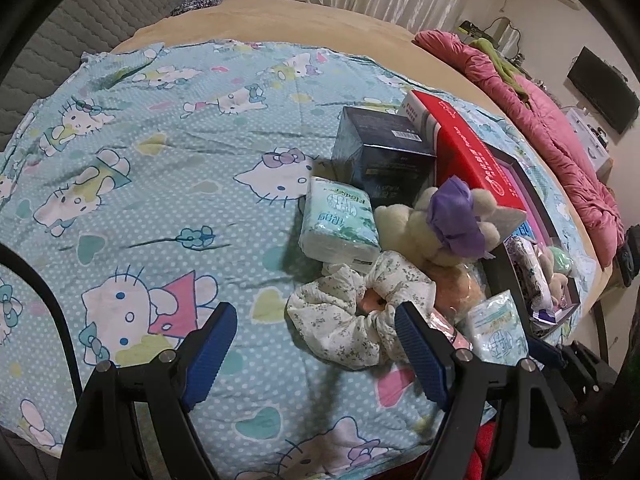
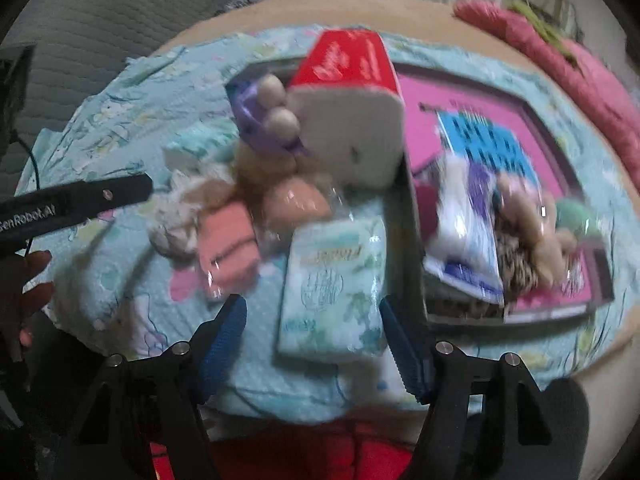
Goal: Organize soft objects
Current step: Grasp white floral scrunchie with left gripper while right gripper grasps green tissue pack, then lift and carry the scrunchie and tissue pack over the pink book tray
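Left gripper: jaws stood wide apart and held nothing; the right blue ribbed pad lay at the edge of the scrunchie.
Right gripper: jaws were spread wide around the near end of a tissue pack, gripping nothing; whether they touched it could not be told through the blur.
Scrunchie: a crumpled white floral fabric ring, lying on the sheet just beyond the left jaws.
Plush toy: cream, fuzzy, with a purple bow, beside the boxes.
Second tissue pack: glossy, pillowy, pale green.
Tray: dark-rimmed, pink-lined, holding soft packets.
Sheet: blue, dotted, cartoon-cat print.
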